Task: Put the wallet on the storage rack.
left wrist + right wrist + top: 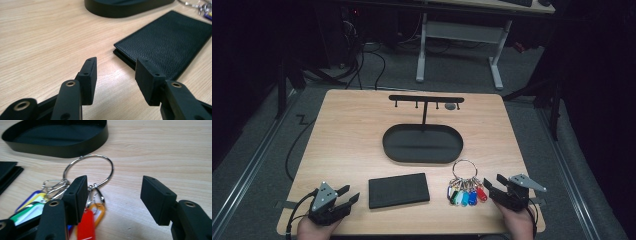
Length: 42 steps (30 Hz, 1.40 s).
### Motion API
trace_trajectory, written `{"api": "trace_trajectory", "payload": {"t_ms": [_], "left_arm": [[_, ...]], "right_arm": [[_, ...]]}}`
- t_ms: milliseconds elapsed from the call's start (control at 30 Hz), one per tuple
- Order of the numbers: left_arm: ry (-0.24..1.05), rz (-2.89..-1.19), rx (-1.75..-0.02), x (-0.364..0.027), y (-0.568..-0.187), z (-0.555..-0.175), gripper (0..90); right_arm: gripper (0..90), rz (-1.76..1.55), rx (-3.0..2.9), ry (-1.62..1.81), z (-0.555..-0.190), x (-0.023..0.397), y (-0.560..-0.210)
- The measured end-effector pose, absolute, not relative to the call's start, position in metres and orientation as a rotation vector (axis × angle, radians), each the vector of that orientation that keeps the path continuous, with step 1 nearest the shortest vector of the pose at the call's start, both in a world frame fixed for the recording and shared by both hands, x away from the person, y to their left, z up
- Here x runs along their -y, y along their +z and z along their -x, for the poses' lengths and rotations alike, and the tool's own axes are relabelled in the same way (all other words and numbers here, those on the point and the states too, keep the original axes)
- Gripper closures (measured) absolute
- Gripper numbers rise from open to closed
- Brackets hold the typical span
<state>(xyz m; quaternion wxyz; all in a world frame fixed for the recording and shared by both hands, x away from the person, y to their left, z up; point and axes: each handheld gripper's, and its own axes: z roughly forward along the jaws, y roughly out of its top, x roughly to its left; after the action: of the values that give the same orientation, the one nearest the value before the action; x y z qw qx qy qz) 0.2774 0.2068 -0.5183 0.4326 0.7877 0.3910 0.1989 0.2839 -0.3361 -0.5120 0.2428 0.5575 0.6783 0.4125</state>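
Observation:
A black leather wallet [399,190] lies flat near the table's front edge; its corner [165,42] sits just beyond my left gripper's jaws. My left gripper [348,195] rests at the front left, open, with nothing between its jaws [116,75]. A large steel key ring [464,170] with several coloured tags [467,196] lies to the wallet's right. My right gripper [492,184] stands open at the front right, right beside the tags. The ring [88,170] and a red tag [86,225] show past its left jaw, with bare wood in the gap [113,195].
A black oval tray [422,143] sits mid-table, with a T-shaped hook stand [426,100] rising from it. A small grey object [450,106] lies behind the stand. The wooden table [352,130] has bare room on its left half. A desk frame and cables stand on the floor beyond.

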Motion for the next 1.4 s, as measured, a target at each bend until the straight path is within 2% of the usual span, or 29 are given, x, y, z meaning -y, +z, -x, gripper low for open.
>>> {"api": "trace_trajectory", "payload": {"t_ms": [200,500,633,667,867,1167,1400], "left_arm": [[0.53,-2.048,-0.933,-0.196,-0.522,-0.275,54.8],[0.515,-2.074,-0.937,-0.197,-0.524,-0.27,64.3],[0.517,-2.084,-0.941,-0.199,-0.525,-0.269,72.0],[0.515,-2.093,-0.939,-0.199,-0.525,-0.269,77.5],[0.503,-2.112,-0.916,-0.195,-0.525,-0.268,85.9],[0.512,-2.202,-0.843,-0.168,-0.531,-0.266,87.2],[0.512,-2.217,-0.825,-0.165,-0.531,-0.265,89.0]], "right_arm": [[39.2,-1.507,-1.873,1.121,-0.289,0.338,-0.516],[39.2,-1.492,-1.9,1.132,-0.293,0.336,-0.517],[39.2,-1.48,-1.915,1.134,-0.297,0.332,-0.518],[39.2,-1.473,-1.925,1.135,-0.299,0.33,-0.519],[39.3,-1.472,-1.932,1.139,-0.3,0.329,-0.519],[39.4,-1.47,-1.93,1.142,-0.299,0.331,-0.52],[39.4,-1.463,-1.944,1.136,-0.299,0.333,-0.52]]}}
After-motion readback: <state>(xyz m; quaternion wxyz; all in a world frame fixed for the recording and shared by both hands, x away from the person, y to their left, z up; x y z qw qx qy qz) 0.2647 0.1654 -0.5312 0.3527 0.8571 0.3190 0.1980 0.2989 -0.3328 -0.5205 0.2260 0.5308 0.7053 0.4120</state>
